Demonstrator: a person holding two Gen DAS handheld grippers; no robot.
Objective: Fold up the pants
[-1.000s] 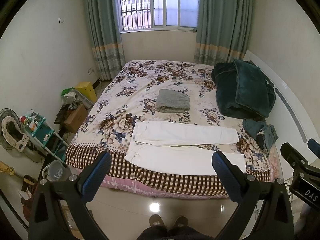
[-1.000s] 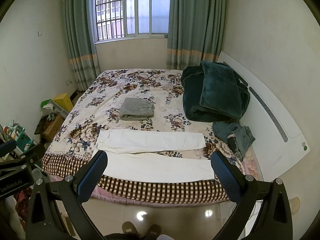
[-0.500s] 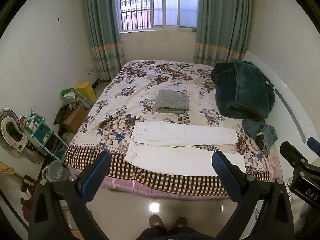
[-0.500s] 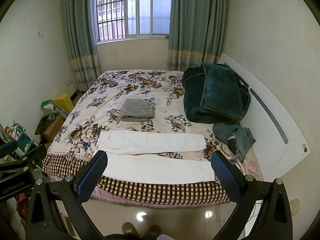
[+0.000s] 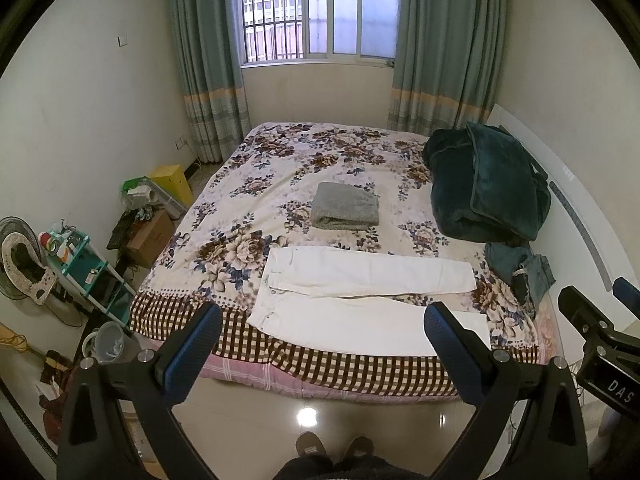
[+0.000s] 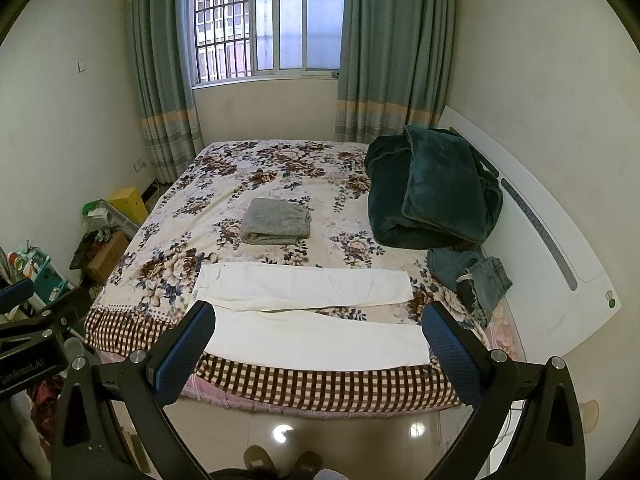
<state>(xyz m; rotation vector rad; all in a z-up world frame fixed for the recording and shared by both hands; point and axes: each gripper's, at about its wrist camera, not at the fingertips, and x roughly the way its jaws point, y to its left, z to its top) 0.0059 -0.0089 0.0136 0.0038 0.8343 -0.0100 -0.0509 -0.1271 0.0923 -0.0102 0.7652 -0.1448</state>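
White pants [image 5: 360,300] lie spread flat near the front edge of the bed, waist at the left, both legs running right; they also show in the right wrist view [image 6: 312,312]. My left gripper [image 5: 322,340] is open and empty, held above the floor short of the bed. My right gripper [image 6: 318,340] is open and empty, likewise short of the bed edge. Both are apart from the pants.
A floral bed [image 5: 248,200] fills the room. On it lie a folded grey garment [image 5: 346,212], a dark green blanket pile [image 5: 488,188] and crumpled jeans [image 5: 524,272]. A white headboard [image 6: 560,272] stands at the right. Shelves, a fan and boxes [image 5: 80,256] crowd the left floor.
Both views have shifted only slightly; the pants and grippers' openings are unchanged.
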